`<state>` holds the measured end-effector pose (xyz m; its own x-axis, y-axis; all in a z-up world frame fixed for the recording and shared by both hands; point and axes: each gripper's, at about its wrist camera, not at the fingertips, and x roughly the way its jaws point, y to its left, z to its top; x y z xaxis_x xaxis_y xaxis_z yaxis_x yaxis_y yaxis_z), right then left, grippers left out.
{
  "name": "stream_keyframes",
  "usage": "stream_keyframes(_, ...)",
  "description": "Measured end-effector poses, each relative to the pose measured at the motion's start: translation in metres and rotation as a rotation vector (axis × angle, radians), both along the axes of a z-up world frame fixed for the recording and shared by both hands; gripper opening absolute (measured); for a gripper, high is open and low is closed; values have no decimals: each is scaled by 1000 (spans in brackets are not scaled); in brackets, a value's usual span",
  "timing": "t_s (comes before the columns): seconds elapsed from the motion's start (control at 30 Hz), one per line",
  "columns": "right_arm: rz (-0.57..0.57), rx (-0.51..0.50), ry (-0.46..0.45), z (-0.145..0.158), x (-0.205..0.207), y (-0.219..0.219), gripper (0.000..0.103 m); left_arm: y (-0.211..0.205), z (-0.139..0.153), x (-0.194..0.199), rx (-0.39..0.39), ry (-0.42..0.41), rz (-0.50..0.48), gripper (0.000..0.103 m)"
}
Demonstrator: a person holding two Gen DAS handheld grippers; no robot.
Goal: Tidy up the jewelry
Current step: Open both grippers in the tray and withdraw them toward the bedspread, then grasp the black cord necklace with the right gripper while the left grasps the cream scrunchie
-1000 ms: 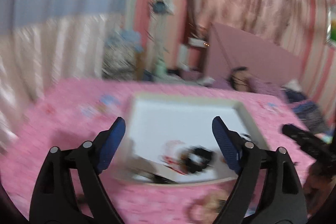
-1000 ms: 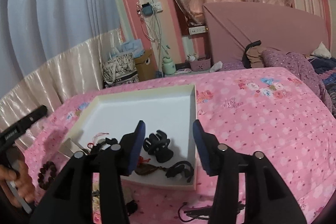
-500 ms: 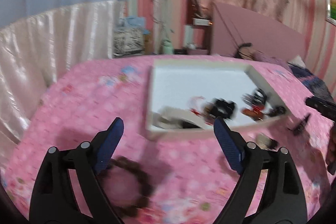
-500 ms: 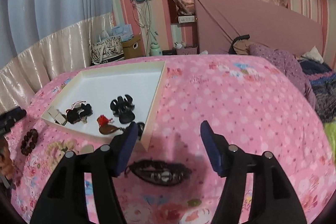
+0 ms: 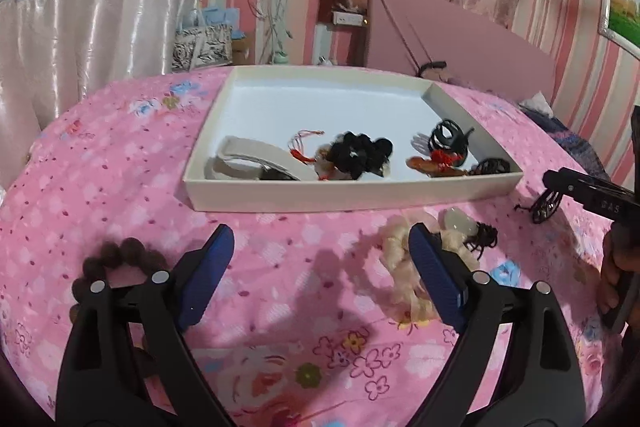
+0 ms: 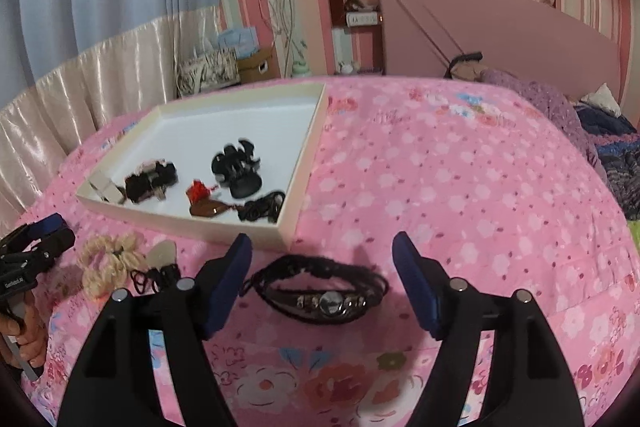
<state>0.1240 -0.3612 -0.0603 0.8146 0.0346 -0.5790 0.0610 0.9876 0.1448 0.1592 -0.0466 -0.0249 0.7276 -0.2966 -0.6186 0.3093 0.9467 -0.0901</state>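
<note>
Jewelry sits partly in the white tray (image 6: 304, 163), upper left of the right view. The right gripper (image 6: 322, 281) hangs spread around a black bracelet (image 6: 320, 291) at lower centre. The left gripper (image 5: 318, 261) is spread too, empty, between brown beads (image 5: 116, 255) and a blonde scrunchie (image 5: 400, 267).

I see a matt pink floral cloth bedspread (image 6: 460, 187), a matt cardboard-looking tray (image 6: 304, 163), a braided leather-like bracelet (image 6: 320, 291) with shiny metal beads, and glossy satin curtain (image 5: 100, 27).
</note>
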Motion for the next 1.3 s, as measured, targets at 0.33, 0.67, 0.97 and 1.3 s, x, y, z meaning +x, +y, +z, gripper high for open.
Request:
stream_keyframes(0.33, 27, -63, 72, -14, 5, 15, 72, -10, 0, -3, 66, -15, -3, 92)
stream_keyframes(0.67, 35, -7, 51, -13, 1, 8, 52, -14, -2, -5, 95, -18, 11, 93)
stream_keyframes(0.97, 24, 50, 1, -6, -3, -1, 43, -13, 0, -6, 93, -32, 15, 94)
stream_keyframes(1.3, 39, 40, 7, -7, -1, 1, 43, -13, 0, -6, 93, -36, 10, 94)
